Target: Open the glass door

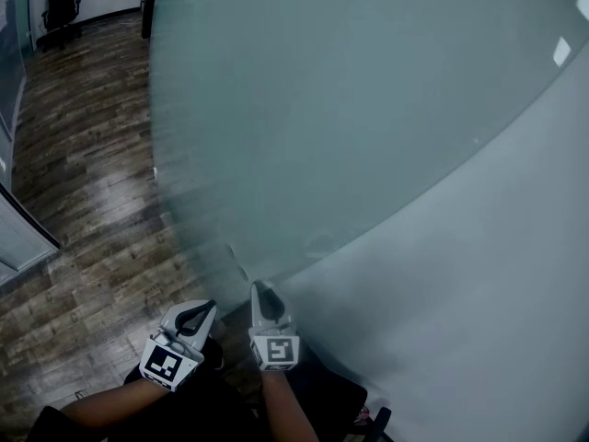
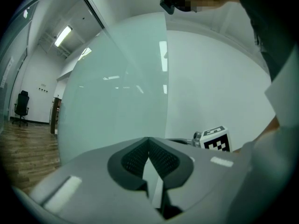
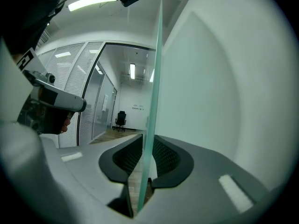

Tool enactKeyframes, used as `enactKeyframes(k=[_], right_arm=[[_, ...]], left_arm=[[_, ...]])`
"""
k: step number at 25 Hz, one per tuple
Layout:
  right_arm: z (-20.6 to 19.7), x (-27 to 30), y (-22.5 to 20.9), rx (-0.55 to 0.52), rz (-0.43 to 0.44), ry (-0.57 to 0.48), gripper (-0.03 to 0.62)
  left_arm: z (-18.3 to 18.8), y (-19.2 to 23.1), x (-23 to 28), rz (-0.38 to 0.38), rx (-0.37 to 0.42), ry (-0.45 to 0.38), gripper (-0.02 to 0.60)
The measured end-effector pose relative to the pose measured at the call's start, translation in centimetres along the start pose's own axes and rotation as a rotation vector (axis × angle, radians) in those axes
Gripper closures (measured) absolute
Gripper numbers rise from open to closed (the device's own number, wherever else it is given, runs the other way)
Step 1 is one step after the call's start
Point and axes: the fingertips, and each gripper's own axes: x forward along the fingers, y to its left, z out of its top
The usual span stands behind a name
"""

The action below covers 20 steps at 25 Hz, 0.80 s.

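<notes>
The frosted glass door [image 1: 350, 109] stands swung out from the white wall [image 1: 479, 293], its free edge low in the head view. My right gripper [image 1: 262, 288] points at that edge. In the right gripper view the door's thin green edge [image 3: 152, 101] runs upright between the jaws of the right gripper [image 3: 145, 148]; floor shows through a gap beside the left pad, so the jaws stand open around the glass. My left gripper [image 1: 207, 307] hovers just left of it, off the door. Its tips meet on nothing in the left gripper view [image 2: 148, 146], facing the frosted pane [image 2: 117, 101].
Wood floor [image 1: 83, 155] stretches left of the door to a black office chair [image 1: 62, 3] at the far end. A glass partition with blinds [image 1: 18, 238] lines the left side. The person's arms and dark clothing fill the bottom of the head view.
</notes>
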Motion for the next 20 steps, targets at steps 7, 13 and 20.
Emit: enactKeyframes(k=[7,13,20], right_arm=[[-1.4,0.1,-2.4,0.023,-0.013,0.004,0.520],[-1.4,0.9,-4.0,0.050,-0.034,0.038,0.516],[-2.6,2.4,-8.1,0.075,-0.047,0.029,0.508]], left_arm=[[-1.7,-0.4,3.1,-0.030,-0.009,0.012,0.581],[-2.1,-0.1,5.2,-0.055,-0.039,0.039,0.581],[-2.8,-0.4,10.0,-0.074,-0.032,0.054,0.581]])
